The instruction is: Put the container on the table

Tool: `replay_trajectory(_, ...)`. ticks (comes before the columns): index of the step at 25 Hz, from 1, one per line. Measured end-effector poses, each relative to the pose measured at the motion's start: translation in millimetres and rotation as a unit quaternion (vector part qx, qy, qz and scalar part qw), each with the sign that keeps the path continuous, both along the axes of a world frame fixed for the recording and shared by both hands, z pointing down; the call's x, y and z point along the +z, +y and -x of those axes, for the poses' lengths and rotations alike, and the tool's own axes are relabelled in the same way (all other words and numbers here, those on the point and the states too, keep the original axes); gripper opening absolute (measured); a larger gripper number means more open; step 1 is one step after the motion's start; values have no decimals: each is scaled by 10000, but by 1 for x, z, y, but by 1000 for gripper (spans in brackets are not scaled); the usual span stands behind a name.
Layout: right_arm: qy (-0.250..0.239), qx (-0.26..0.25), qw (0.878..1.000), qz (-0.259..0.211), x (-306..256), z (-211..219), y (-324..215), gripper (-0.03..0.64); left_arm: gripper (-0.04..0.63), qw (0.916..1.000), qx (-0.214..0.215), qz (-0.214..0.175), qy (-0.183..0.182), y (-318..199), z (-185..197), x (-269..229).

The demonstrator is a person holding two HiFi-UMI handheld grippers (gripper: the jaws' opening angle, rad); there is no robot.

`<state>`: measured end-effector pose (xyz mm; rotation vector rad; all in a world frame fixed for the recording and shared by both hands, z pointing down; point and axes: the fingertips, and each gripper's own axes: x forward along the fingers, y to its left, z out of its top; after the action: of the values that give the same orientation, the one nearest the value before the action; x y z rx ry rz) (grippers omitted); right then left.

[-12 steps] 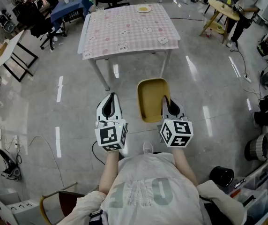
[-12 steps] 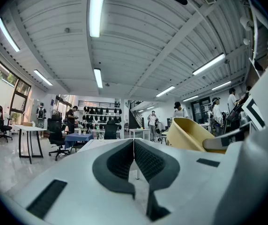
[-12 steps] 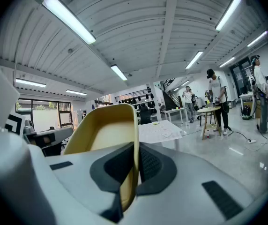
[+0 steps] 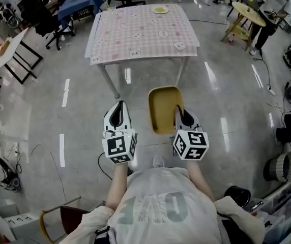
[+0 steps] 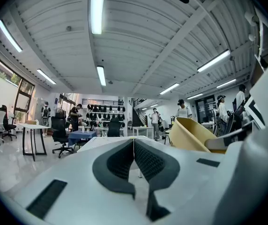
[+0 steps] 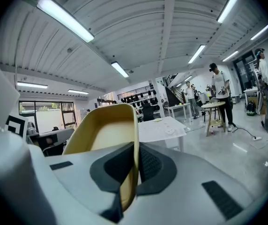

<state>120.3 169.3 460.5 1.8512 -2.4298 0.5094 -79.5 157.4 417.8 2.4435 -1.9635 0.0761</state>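
Note:
A yellow container (image 4: 164,108) hangs in the air in front of me, above the floor. My right gripper (image 4: 182,114) is shut on its right rim; in the right gripper view the yellow container (image 6: 109,135) has its wall pinched between the dark pads. My left gripper (image 4: 117,113) is shut with nothing in it and stays left of the container, apart from it. In the left gripper view the pads meet at my left gripper (image 5: 134,159) and the container (image 5: 195,134) shows at the right. The table (image 4: 120,39) with a pink checked cloth stands ahead.
A small plate (image 4: 159,9) lies at the table's far edge. Office chairs and a blue-covered desk (image 4: 79,4) stand at the back left. A round wooden side table (image 4: 249,13) with a person beside it is at the back right. Bins and boxes line the right side.
The table appears slightly nearer and shifted right in the head view. Both grippers and the container keep their places relative to me.

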Motion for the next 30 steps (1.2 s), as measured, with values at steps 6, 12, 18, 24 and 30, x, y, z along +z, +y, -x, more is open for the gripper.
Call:
replay_trajectory(6,-212,66,9998,-4,2,-7,-10,31,28,10000,-18,-18,22,-10,-2,-1)
replay_trajectory(12,-331,13,9994,139,12,-10,-20,31,28,9999,-101,45,93,-22,0,6)
replay_trajectory(18,-313,107,9994,34,6,-22,-58,31,28,9998,-16,-153,116,-67,-11,-4)
replay_trajectory(24,-322,279,9991,-72,-3,-28,-106,31,28,9993,149,-309,137,-121,-21,-18)
replay_trajectory(30,-381,457,9982,-78,-11,-20,-173,31,28,9987,362,-315,172,-189,-17,-25)
